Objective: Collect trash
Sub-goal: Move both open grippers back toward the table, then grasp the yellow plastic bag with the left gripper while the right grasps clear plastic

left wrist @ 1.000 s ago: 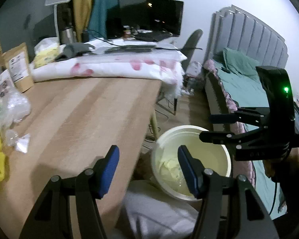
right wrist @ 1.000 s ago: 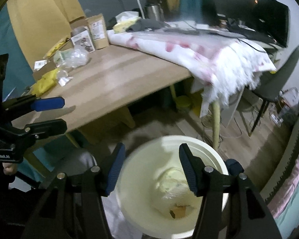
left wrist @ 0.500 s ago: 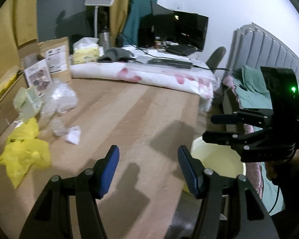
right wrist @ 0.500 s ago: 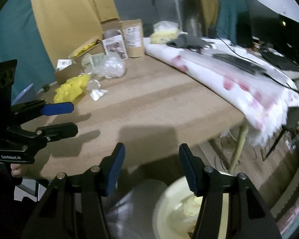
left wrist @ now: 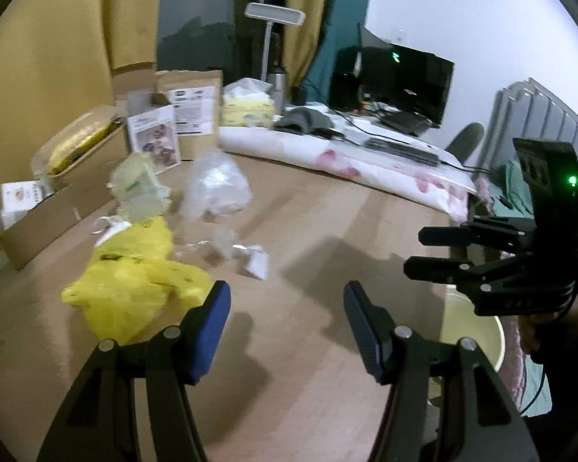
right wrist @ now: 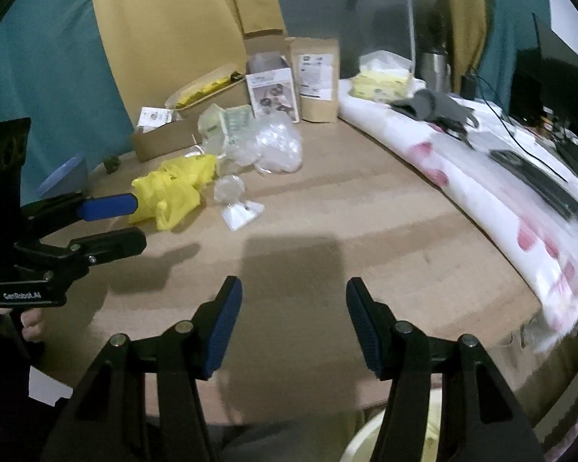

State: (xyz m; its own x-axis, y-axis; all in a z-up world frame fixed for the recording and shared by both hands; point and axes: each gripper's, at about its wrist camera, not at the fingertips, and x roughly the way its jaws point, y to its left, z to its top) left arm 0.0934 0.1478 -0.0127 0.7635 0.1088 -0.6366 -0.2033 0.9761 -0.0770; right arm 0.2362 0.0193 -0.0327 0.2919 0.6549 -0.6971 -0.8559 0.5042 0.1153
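With both the left gripper [left wrist: 285, 323] and right gripper [right wrist: 293, 321] spread and empty, the crumpled yellow plastic bag [left wrist: 131, 281], just ahead-left of the left gripper's fingers, looks light, soft and slippery; pinch a bunched fold.

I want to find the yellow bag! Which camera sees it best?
The right wrist view: the whole crumpled yellow bag lies clear on the table. In the left wrist view the yellow bag looks bigger, but a tong finger hides its corner.
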